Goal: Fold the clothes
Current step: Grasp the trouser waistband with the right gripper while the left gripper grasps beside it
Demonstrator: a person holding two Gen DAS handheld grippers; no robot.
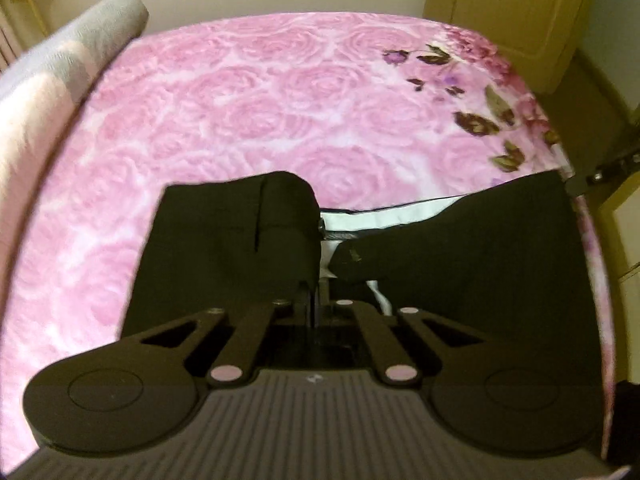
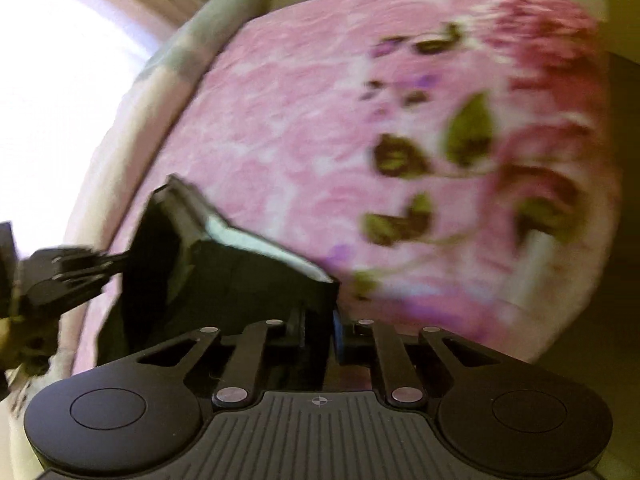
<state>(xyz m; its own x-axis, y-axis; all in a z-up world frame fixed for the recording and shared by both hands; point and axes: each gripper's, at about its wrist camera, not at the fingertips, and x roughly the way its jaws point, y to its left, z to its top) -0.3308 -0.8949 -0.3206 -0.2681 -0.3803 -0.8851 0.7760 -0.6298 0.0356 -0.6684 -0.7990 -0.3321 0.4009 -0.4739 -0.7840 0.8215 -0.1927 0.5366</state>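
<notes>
Pinching a fold of black fabric garment with a white lining [image 1: 240, 232], the left gripper [image 1: 314, 300] has its jaws closed tight on the cloth, which bunches up over its fingertips. The garment hangs lifted above a pink rose-patterned plush blanket [image 1: 224, 112] that covers the bed, stretching rightward to where the other tool's dark arm shows at the frame edge. From the right wrist view, the right gripper [image 2: 320, 324] is likewise clamped on the garment's black edge [image 2: 256, 280], the white lining showing along the top of the fold. The left gripper [image 2: 80, 268] appears at the far left of that view, gripping the opposite end. A grey and pale pink striped pillow [image 1: 68, 60] lies along the blanket's left side. A beige wooden wardrobe [image 1: 512, 12] stands beyond the bed.
</notes>
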